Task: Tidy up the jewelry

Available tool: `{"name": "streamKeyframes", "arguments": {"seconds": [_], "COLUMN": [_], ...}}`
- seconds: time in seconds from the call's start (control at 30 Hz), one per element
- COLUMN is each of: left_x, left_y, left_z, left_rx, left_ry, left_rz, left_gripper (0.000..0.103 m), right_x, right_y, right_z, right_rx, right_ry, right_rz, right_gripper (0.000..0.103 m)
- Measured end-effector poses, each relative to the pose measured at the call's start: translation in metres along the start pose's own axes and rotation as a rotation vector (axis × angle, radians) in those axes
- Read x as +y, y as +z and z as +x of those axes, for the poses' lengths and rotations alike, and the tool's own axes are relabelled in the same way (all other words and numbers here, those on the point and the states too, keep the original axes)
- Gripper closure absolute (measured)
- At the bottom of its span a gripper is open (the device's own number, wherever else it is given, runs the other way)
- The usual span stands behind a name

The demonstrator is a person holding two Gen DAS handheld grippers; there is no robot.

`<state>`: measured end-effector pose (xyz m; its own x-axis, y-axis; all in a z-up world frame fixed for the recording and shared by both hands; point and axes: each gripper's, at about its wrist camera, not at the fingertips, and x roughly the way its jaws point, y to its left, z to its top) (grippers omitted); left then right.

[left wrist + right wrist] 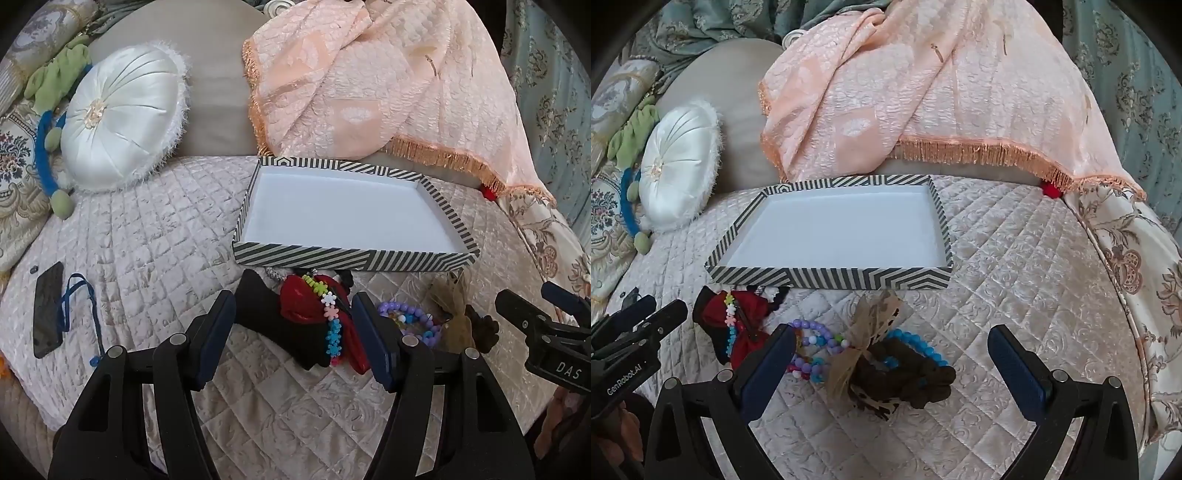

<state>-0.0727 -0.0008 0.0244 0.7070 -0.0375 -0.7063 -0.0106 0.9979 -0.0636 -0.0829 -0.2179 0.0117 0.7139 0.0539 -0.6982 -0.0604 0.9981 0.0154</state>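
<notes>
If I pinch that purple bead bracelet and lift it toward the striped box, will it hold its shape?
Probably not. The purple bead bracelet looks like separate beads on a string, so it should droop from the pinch. The round, glossy beads may slip between the fingers. It lies against the brown bow and a blue bracelet, so either might snag and drag along.

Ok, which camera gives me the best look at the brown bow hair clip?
The right wrist view: the brown bow hair clip lies whole between the open right gripper. The left wrist view shows it small near the edge.

striped tray (827, 278) empty, flat on quilt; bead bracelets (812, 341), red-black bow (746, 325) heaped just before it.
</notes>
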Motion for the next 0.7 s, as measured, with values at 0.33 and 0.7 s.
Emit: {"name": "streamKeyframes", "arguments": {"seconds": [0.33, 0.7], "left_x": [0.002, 0.005], "left_y": [-0.001, -0.002], "left_z": [0.004, 0.006], "left_rx": [0.019, 0.026], "left_ry": [0.021, 0.032], "left_rz": [-0.002, -0.013], "left_gripper": [0.038, 0.038], "right_x": [0.006, 0.007], "right_y": [0.000, 0.000], "right_z": [0.002, 0.005], "right_rx": [-0.001, 0.012], "right_ry": [-0.006, 0.030], "right_rz": [0.002, 0.016], "right_gripper": [0.000, 0.000]}}
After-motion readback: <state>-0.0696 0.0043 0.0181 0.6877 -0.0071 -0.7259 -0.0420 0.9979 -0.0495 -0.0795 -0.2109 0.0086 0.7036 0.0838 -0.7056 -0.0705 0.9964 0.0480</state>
